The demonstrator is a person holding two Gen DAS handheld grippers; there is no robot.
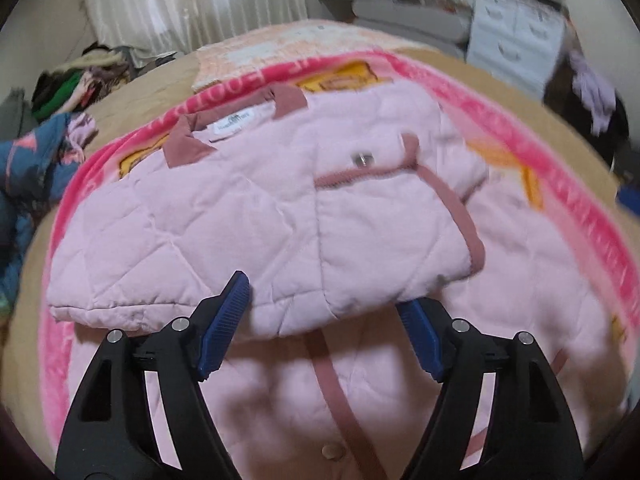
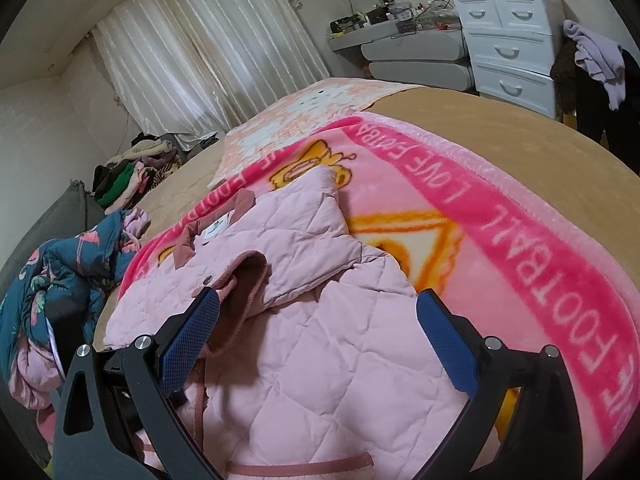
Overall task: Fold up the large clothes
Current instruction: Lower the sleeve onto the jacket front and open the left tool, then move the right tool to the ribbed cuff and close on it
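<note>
A pale pink quilted jacket with dusty-rose trim and collar lies on a pink blanket spread over the bed. Its upper part is folded down over the lower part, and a snap and a trimmed cuff show on top. My left gripper stands open at the near edge of that fold, its blue pads wide apart and pressing nothing; the right pad's tip sits just under the fold's edge. In the right wrist view the jacket lies rumpled beneath my right gripper, which is open wide with only fabric below it.
The blanket covers a tan bedspread. A dark blue flowered quilt and a pile of clothes lie at the bed's left side. White drawers and a cluttered shelf stand at the far right, curtains behind.
</note>
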